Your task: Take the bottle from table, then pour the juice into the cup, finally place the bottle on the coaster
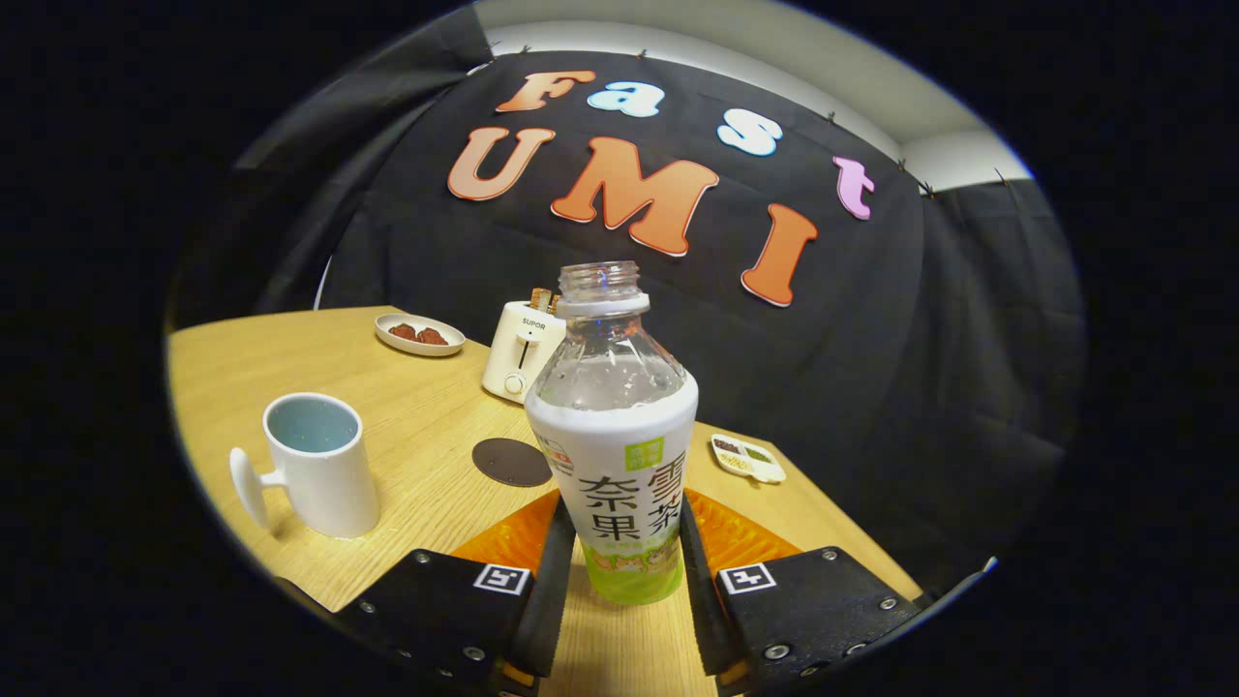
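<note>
Between my fingers (554,571) stands the open bottle (619,445), uncapped, both pads pressing its lower label. Likely light, thin-walled and slippery; I judge a firm low grip safest. Cup (319,465) near left, coaster (511,462) beyond.

Setting: a staged recording booth arranged as a home breakfast table. Black cloth (900,368) encloses a wooden table (416,416) carrying a toaster (521,353), a cup (319,465) and snack dishes (419,334).
</note>
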